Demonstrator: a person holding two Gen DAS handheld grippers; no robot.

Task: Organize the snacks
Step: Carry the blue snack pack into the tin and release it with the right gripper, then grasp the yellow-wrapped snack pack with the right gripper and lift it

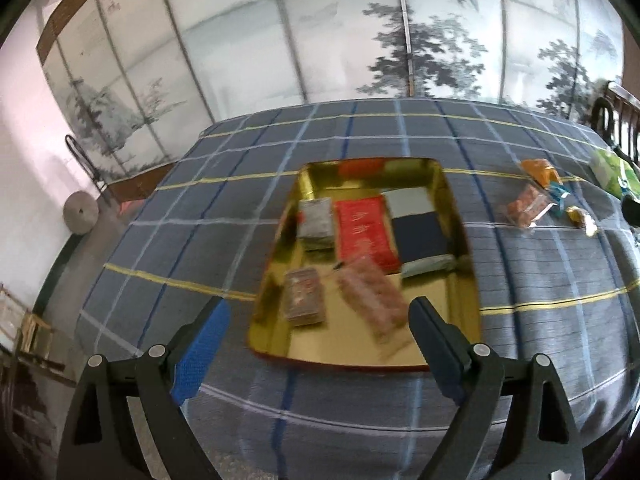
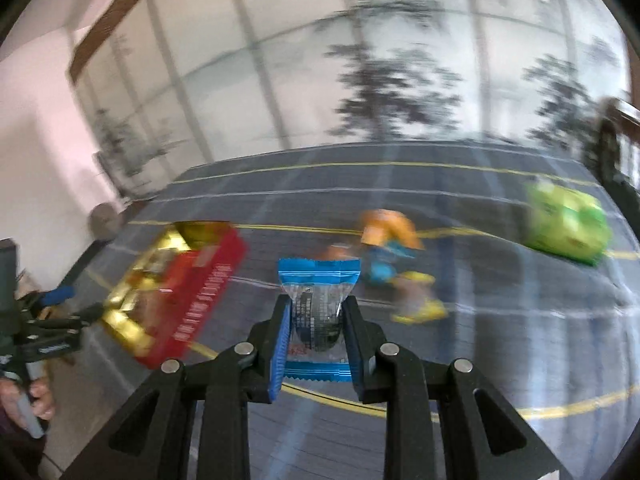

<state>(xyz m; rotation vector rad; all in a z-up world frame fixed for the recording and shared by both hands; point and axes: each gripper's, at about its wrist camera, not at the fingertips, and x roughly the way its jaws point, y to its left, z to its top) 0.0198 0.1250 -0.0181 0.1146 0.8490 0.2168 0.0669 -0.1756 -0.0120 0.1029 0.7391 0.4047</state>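
Observation:
A gold tray [image 1: 344, 348] with a red outer wall lies on the plaid cloth. It holds several packs: a grey one [image 1: 316, 220], a red one [image 1: 366, 232], a dark blue one [image 1: 420, 232], a brown one [image 1: 304, 298] and a pink clear one [image 1: 374, 296]. My left gripper [image 1: 320, 312] hangs open over the tray's near end with nothing between its pads. My right gripper [image 2: 318, 300] is shut on a clear snack packet with blue ends [image 2: 320, 272], held above the cloth to the right of the tray [image 2: 200, 300]. The left gripper [image 2: 74, 303] also shows at the left edge of the right wrist view.
Loose snacks lie on the cloth right of the tray: an orange packet [image 1: 540, 172], an orange clear pack [image 1: 528, 208], a small gold sweet [image 1: 580, 218] and a green bag [image 1: 612, 172]. A painted screen stands behind the table. A hand [image 2: 36, 400] holds the left gripper's handle.

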